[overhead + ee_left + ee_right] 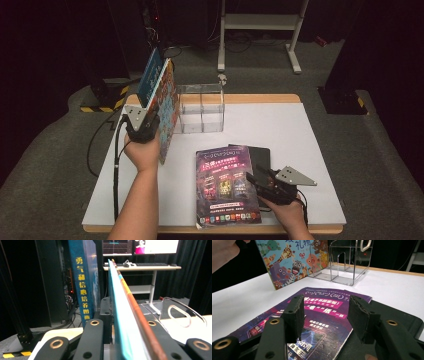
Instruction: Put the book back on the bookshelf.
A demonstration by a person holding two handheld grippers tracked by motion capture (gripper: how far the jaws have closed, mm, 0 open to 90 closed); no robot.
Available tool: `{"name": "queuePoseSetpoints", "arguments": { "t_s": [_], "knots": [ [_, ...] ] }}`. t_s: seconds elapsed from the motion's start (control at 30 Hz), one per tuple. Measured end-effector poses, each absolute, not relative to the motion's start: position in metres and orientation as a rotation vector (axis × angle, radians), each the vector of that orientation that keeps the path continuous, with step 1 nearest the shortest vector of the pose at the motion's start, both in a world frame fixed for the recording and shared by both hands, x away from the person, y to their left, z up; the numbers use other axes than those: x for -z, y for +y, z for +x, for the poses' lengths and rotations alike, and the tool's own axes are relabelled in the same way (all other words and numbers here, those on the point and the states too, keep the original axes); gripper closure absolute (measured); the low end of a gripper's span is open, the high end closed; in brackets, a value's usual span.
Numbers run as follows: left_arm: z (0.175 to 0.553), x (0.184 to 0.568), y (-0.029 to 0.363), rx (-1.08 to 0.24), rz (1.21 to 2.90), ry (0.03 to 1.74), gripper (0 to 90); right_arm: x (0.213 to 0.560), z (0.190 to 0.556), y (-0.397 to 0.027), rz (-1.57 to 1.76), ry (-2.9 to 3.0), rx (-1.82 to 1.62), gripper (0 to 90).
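My left gripper (145, 122) is raised over the table's left side and is shut on a thin picture book (169, 107) with cartoon animals, held upright on its edge. In the left gripper view the book's edge (125, 305) runs between the two jaws. A blue book (83, 282) with yellow characters stands just outside the left jaw; what holds it I cannot tell. My right gripper (325, 315) is open, low over the right edge of a purple magazine (225, 185) that lies flat, partly on top of a black slab (260, 156).
A clear acrylic divider rack (201, 107) stands at the back of the white table (285, 130), just right of the raised books. A white metal stand (260, 22) is on the floor beyond. A desk with a keyboard (150, 264) is far off.
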State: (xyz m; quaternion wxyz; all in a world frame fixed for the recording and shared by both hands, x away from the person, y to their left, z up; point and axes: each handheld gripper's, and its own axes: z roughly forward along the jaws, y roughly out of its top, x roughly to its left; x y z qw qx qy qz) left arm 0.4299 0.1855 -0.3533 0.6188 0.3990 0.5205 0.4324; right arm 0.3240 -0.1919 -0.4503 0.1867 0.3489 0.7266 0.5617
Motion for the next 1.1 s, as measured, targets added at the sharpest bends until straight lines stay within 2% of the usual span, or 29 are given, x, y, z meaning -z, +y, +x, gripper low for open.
{"name": "queuePoseSetpoints", "arguments": {
  "t_s": [0.43,1.1],
  "knots": [
    [0.415,0.348,0.188,-1.000,0.924,1.176,73.9,0.451,0.324,-0.190,0.978,2.051,-1.583,46.6],
    [0.391,0.364,0.192,-0.978,0.954,1.168,74.5,0.451,0.324,-0.188,0.972,2.061,-1.578,46.5]
  ]
}}
